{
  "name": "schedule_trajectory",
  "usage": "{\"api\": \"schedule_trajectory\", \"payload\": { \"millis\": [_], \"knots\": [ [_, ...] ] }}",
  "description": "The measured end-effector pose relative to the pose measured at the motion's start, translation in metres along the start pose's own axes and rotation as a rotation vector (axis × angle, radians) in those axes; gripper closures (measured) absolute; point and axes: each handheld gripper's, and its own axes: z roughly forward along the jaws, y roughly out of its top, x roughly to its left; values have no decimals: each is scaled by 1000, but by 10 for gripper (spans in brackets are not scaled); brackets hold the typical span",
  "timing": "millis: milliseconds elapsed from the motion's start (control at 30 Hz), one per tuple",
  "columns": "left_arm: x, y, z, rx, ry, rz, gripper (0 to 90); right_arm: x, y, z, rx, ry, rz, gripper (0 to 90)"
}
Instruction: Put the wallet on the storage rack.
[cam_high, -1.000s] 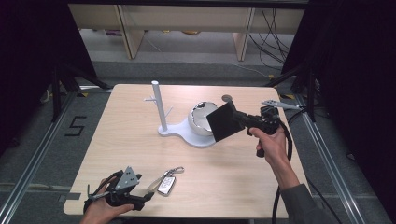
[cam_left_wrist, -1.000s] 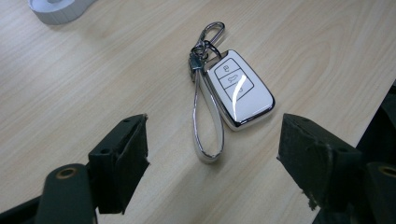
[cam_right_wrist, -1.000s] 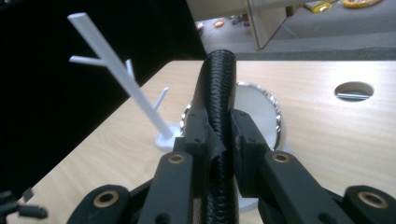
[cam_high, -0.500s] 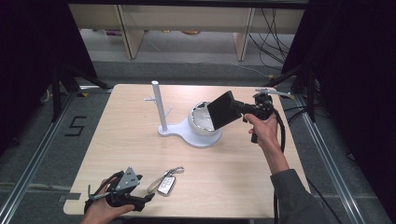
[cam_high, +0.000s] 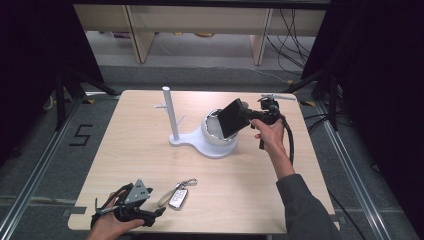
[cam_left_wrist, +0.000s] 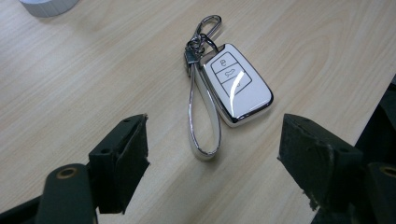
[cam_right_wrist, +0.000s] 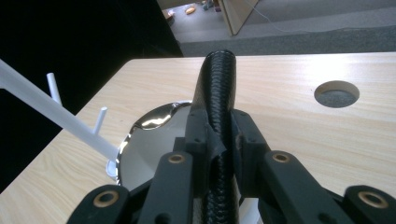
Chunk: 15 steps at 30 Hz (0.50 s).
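Right gripper (cam_high: 248, 116) jaws clamped a black wallet (cam_high: 231, 117) over the white bowl (cam_high: 214, 134); left gripper (cam_left_wrist: 212, 163) jaws apart near key fob (cam_left_wrist: 236, 82).

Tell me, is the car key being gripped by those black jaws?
No, the car key lies flat on the table, untouched, between the left gripper's wide-open jaws.

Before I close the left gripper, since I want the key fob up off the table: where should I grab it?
Across the fob's long sides, from above: it lies flat, and the open left gripper is nearest the thin strap, a looser hold.
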Motion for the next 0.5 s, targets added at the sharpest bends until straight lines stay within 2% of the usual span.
{"api": "schedule_trajectory", "payload": {
  "millis": [67, 100, 133, 167, 233, 267, 300, 333, 367, 433, 500],
  "knots": [
    [0, -1, 1, 4, 3, 0, 237, 0, 0, 3, 4, 4, 5, 791],
    [0, -1, 2, 3, 0, -8, 237, 4, -1, 8, 15, 7, 33, 791],
    [0, -1, 2, 3, 0, -8, 237, 2, -1, 11, 12, 11, 10, 791],
    [0, -1, 2, 5, -2, -6, 237, 6, -2, 13, 27, 12, 52, 790],
    [0, -2, 2, 7, -2, -12, 237, 7, -3, 18, 30, 15, 58, 790],
    [0, -2, 2, 7, -2, -12, 237, 3, -3, 21, 24, 14, 15, 790],
    [0, -2, 2, 12, 6, -6, 237, 6, -5, 23, 35, 16, 51, 790],
    [0, -2, 2, 12, 6, -6, 238, 6, -5, 23, 35, 16, 51, 790],
    [1, -2, 3, 17, 1, 9, 237, 3, -7, 27, 40, 15, 9, 788],
    [-1, -3, 4, 18, -3, 0, 237, 5, -8, 29, 49, 19, 25, 788],
    [-1, -3, 5, 26, -8, 4, 237, 4, -13, 37, 61, 5, 8, 778]
  ]
}}
